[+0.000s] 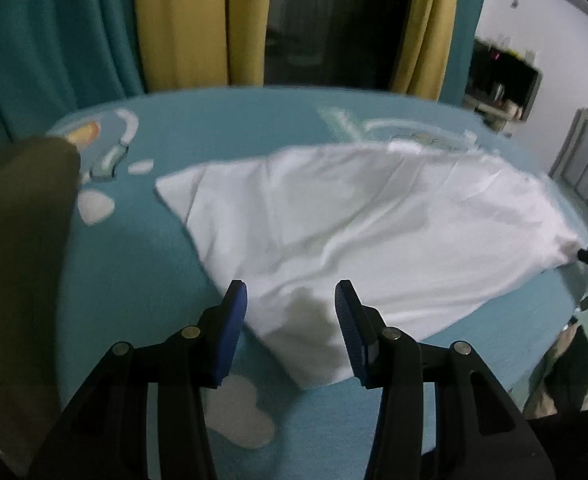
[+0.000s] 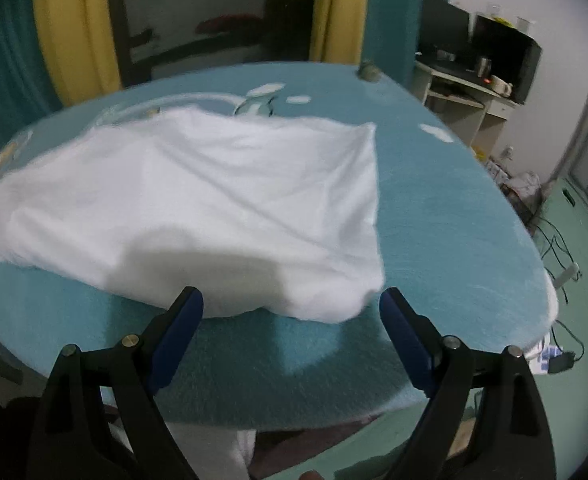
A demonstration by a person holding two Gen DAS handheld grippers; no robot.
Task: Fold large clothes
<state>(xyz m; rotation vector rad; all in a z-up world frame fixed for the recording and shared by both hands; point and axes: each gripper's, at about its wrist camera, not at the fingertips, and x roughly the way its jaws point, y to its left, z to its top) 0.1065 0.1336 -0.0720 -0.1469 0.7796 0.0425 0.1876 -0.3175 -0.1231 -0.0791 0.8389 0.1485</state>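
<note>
A large white garment [image 1: 354, 224] lies partly folded on a teal bed cover [image 1: 133, 280] printed with white cloud shapes. In the left wrist view, one corner of the garment lies on the cover below and between the blue pads of my left gripper [image 1: 291, 300]. Its jaws stand apart and the pads do not press on the cloth. In the right wrist view the same white garment [image 2: 197, 208] fills the middle. Its near, puffed edge lies just beyond the tips of my right gripper [image 2: 291, 300], which is wide open with nothing in it.
An olive-dark cloth [image 1: 17, 248] sits at the bed's left side. Teal and yellow curtains [image 1: 181, 20] hang behind the bed. A desk with a dark monitor [image 2: 490, 56] stands at the right, and cables [image 2: 558, 248] lie on the green floor past the bed's edge.
</note>
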